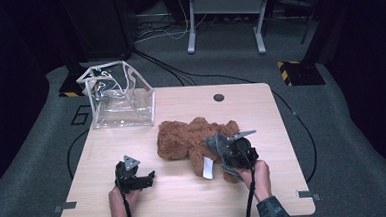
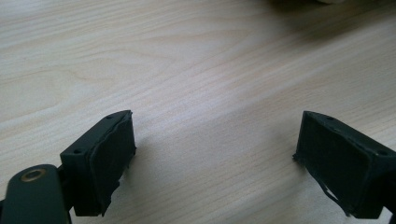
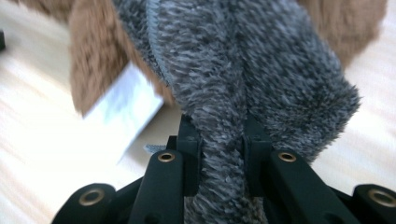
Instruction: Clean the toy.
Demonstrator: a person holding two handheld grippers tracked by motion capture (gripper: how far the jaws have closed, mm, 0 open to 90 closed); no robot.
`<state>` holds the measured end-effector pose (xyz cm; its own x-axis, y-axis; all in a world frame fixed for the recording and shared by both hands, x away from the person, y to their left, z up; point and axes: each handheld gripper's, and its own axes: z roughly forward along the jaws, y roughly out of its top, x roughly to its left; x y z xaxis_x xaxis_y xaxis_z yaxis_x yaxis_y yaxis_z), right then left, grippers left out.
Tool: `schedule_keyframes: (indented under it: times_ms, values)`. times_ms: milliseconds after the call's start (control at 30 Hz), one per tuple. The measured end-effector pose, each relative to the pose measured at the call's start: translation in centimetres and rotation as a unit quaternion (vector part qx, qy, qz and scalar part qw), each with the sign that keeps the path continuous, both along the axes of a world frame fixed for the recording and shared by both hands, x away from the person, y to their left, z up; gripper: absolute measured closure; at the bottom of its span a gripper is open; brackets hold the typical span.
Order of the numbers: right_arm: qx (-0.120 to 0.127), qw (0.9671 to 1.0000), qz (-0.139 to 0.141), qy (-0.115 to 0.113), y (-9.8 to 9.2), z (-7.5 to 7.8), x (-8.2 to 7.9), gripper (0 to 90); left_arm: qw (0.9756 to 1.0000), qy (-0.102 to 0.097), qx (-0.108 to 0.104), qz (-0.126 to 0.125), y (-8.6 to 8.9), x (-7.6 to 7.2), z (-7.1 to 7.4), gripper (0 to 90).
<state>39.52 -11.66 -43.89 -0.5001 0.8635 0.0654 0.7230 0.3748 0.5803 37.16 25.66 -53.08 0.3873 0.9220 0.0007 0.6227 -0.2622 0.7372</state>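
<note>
So we've got a shaggy brown teddy bear (image 1: 182,139) lying mid-frame on the counter (image 1: 265,195), with fuzzy grey fabric (image 3: 224,93) at its lower right and a white tag (image 1: 208,168) poking out. Our right tool (image 3: 222,140) is pinching that grey bit. Left tool (image 2: 215,158) is spread wide over bare wood, lower left. Clear bag (image 1: 123,99) sits upper left.

Both grippers black: left gripper (image 1: 145,178) and right gripper (image 1: 224,149) each carried a grey three-cornered plate, brass-ringed screw holes, ragged black pads (image 2: 111,163), black trailing cable (image 1: 249,200). Dark patterned sleeve cuffs.
</note>
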Motion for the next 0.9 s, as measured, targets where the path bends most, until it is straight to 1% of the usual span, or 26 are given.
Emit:
schedule_keyframes:
  times_ms: [133,233,300,333,367,433,467,500,533,567,633,700,733,867,900]
  values:
    - [-0.012,0.9998,-0.007,0.014,-1.0,-0.9,-1.4,74.5,1.0,-0.001,0.003,-0.002,0.0,0.0,0.0,11.5]
    - [-0.015,0.9996,-0.013,0.018,-1.6,-1.3,-2.0,74.4,1.0,-0.001,0.003,-0.002,0.1,0.0,0.0,11.5]
    - [-0.014,0.9995,-0.015,0.023,-2.0,-1.0,-2.1,74.3,1.0,-0.001,0.003,-0.002,0.0,0.0,0.0,11.5]
    - [-0.012,0.9996,-0.013,0.02,-2.1,-0.8,-2.1,74.2,1.0,-0.001,0.003,-0.002,0.0,0.0,0.0,11.5]
    - [-0.003,0.9997,-0.014,0.019,-2.1,-0.4,-2.1,74.2,1.0,0.0,0.002,-0.001,0.0,0.0,0.0,11.5]
    - [0.001,1.0,-0.01,0.0,-1.9,0.5,-1.9,74.1,1.0,-0.001,0.004,-0.002,0.1,0.0,0.0,11.5]
    - [0.009,0.9999,-0.007,-0.007,-1.7,1.1,-1.8,74.1,1.0,0.0,-0.001,0.001,0.0,0.0,0.0,11.5]
    - [0.015,0.9997,-0.005,-0.017,-1.2,1.7,-1.5,74.1,1.0,0.0,0.0,0.0,0.0,0.0,0.0,11.5]
    - [0.015,0.9996,-0.001,-0.025,-1.0,2.0,-1.3,74.1,1.0,0.0,0.0,0.0,0.0,0.0,0.0,11.5]
    - [0.017,0.9994,0.002,-0.03,-0.4,2.5,-1.0,74.1,1.0,0.0,-0.001,0.0,0.0,0.0,0.0,11.5]
    - [0.013,0.9993,0.007,-0.036,0.4,2.7,-0.3,73.9,1.0,0.0,0.0,0.0,0.0,0.0,0.0,11.5]
    - [0.016,0.9992,0.012,-0.033,1.4,2.4,0.6,73.9,1.0,0.0,0.0,0.0,0.0,0.0,0.0,11.5]
    - [0.012,0.9993,0.015,-0.031,1.7,2.1,1.1,73.9,1.0,0.0,0.0,0.0,0.0,0.0,0.0,11.5]
    - [0.011,0.9996,0.002,-0.024,2.4,1.2,1.7,74.0,1.0,0.0,0.0,0.0,0.0,0.0,0.0,11.5]
    - [0.012,0.9996,0.006,-0.026,2.3,1.0,1.7,74.0,1.0,0.0,0.004,-0.003,0.1,0.0,0.0,11.5]
